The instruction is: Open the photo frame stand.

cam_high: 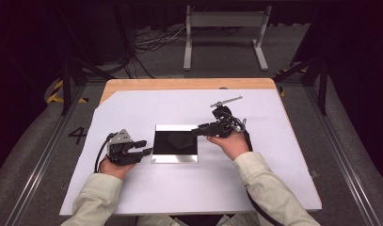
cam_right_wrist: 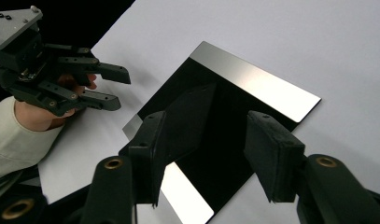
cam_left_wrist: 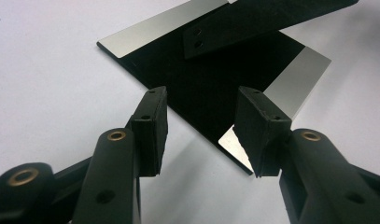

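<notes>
A square plate (cam_high: 175, 157) with a dark mirror middle and silver bands on its near and far sides lies flat on the white sheet. My left gripper (cam_high: 147, 147) rests just left of the plate, its jaws wide apart with nothing between them; in the left gripper view (cam_left_wrist: 201, 93) they point at the plate's corner (cam_left_wrist: 281, 84). My right gripper (cam_high: 196, 132) reaches over the plate's right edge. In the right gripper view its jaws (cam_right_wrist: 206, 119) stand apart above the dark surface (cam_right_wrist: 253, 84) with nothing gripped. The left gripper (cam_right_wrist: 121, 88) shows beyond the plate.
The white sheet (cam_high: 255, 179) covers most of a wooden table (cam_high: 179, 84). A metal stand (cam_high: 224, 21) and cables (cam_high: 151, 42) sit on the floor past the far edge. A dark finger of the other gripper (cam_left_wrist: 253, 23) hangs over the plate.
</notes>
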The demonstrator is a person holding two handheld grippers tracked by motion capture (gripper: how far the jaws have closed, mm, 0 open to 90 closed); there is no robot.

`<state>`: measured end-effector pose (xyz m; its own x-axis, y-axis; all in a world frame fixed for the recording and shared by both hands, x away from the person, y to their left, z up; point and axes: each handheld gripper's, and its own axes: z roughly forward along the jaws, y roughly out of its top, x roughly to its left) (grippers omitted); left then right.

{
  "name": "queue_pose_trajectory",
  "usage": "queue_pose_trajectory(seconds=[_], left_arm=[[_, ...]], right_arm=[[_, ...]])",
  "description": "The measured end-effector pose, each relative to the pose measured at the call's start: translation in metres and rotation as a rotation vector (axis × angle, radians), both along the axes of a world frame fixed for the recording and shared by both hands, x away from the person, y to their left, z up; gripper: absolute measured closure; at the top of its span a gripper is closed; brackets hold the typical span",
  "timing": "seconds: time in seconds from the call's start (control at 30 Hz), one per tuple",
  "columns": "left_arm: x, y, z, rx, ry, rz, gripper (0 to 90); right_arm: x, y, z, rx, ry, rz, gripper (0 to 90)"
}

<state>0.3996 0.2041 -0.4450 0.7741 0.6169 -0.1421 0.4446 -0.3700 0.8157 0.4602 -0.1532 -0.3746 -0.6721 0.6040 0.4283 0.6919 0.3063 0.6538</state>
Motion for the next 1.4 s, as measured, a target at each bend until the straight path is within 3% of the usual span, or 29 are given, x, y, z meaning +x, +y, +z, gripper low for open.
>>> queue_pose_trajectory(seconds=[0.3,0.73,1.4], left_arm=[[0.000,0.000,0.000,0.000,0.001,0.000,54.7],[0.000,0.000,0.000,0.002,0.000,-0.002,54.6],[0.000,0.000,0.001,0.003,-0.012,-0.008,54.6]], right_arm=[[0.000,0.007,-0.010,0.028,0.062,-0.003,41.4],[-0.004,0.017,-0.018,0.048,0.086,0.012,38.9],[-0.003,0.031,-0.027,0.078,0.160,0.028,35.5]])
